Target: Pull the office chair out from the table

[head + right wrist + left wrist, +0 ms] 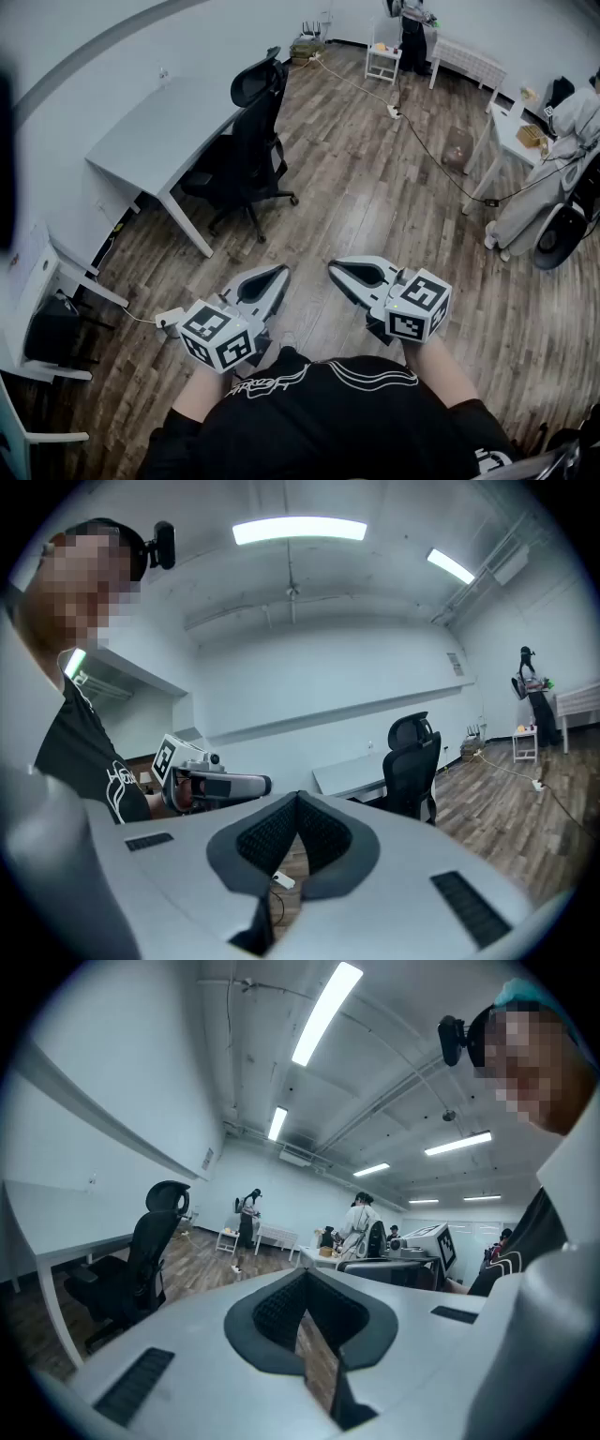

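The table (pixel 159 131) stands along the wall on our left. The office chair (pixel 246 150) sits against its long edge on the room side, ahead of us and to the left. Our left gripper (pixel 280 273) and right gripper (pixel 336 270) lie side by side close before us, well apart from the chair. A power strip (pixel 170 322) lies on the floor just left of the left gripper. At far right a person (pixel 553 178) sits beside a second table (pixel 506 131).

Wood-plank floor (pixel 375 187), pale walls (pixel 141 37), ceiling strip lights (pixel 323 1012) (all lit), white stand (pixel 382 58) beyond.
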